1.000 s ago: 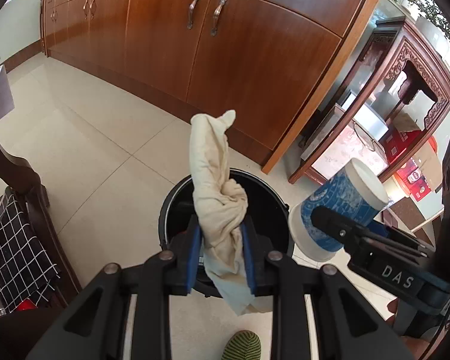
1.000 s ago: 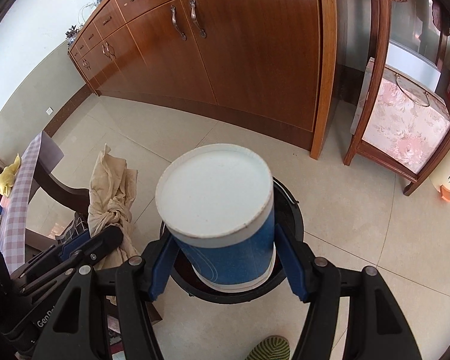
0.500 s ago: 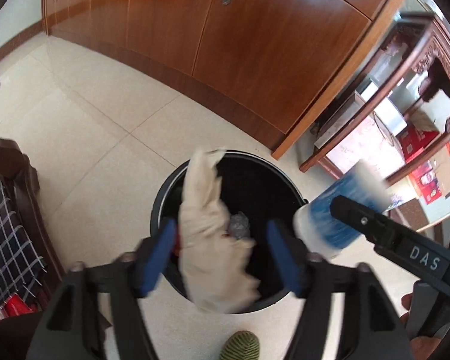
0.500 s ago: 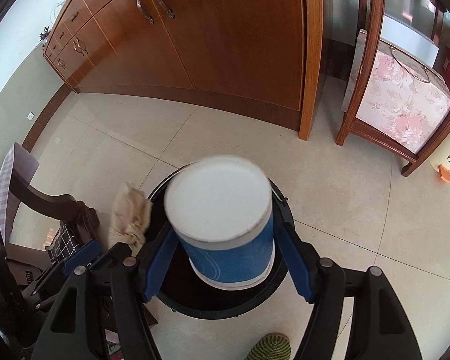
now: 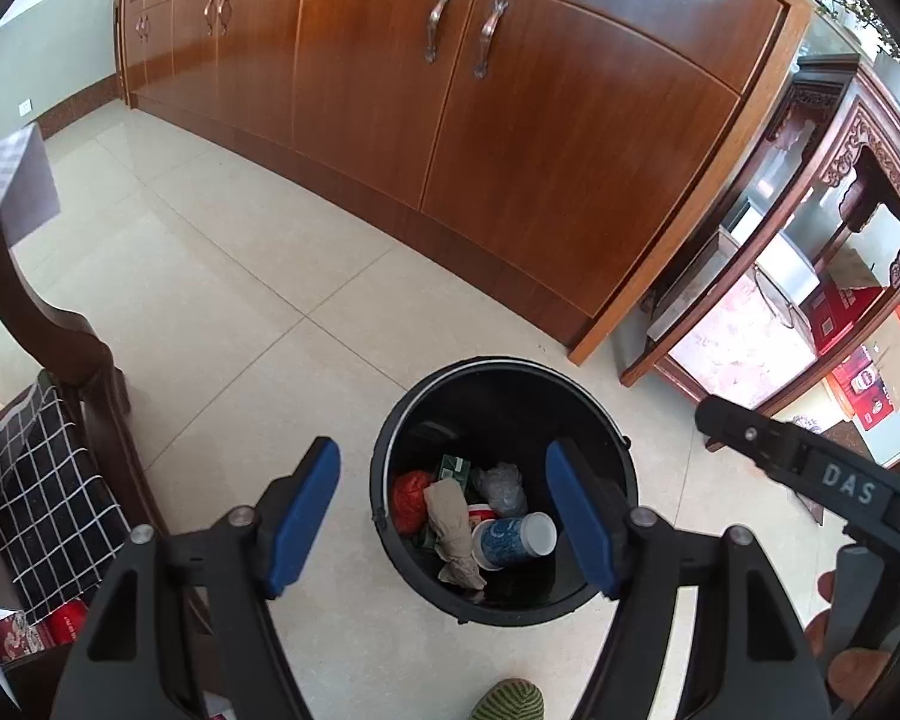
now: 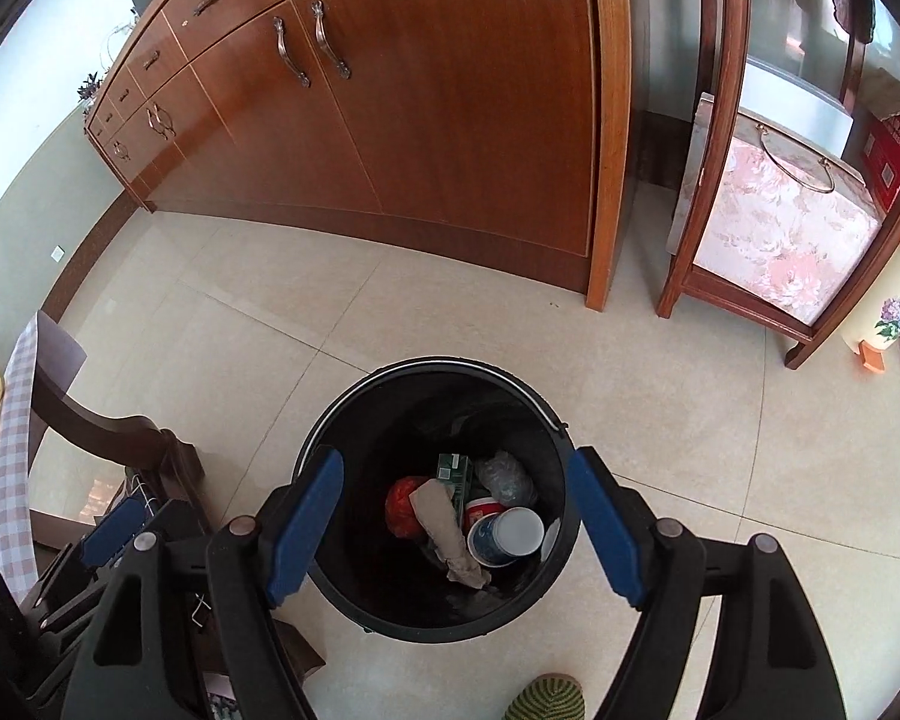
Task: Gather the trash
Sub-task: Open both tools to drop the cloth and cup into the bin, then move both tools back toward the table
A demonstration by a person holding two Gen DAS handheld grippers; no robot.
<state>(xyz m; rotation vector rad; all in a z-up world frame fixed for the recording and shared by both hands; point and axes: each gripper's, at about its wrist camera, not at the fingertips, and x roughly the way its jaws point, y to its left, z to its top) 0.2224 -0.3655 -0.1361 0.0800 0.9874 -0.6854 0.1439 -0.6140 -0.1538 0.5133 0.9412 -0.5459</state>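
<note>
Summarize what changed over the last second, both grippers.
Both let go. The left gripper opened and dropped the beige rag into the black bin; the right gripper opened and dropped the blue paper cup, now lying on its side beside the rag. Both jaws now stand wide open and empty above the bin. Bin, cabinet and chair stayed put.

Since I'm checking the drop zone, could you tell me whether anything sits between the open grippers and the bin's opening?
Nothing visible does: the left gripper and right gripper hang open over the uncovered black bin, with the blue cup and beige cloth inside.

Blue cup [image 5: 513, 542], beige rag [image 5: 453, 525] inside bin [image 5: 504, 372]
</note>
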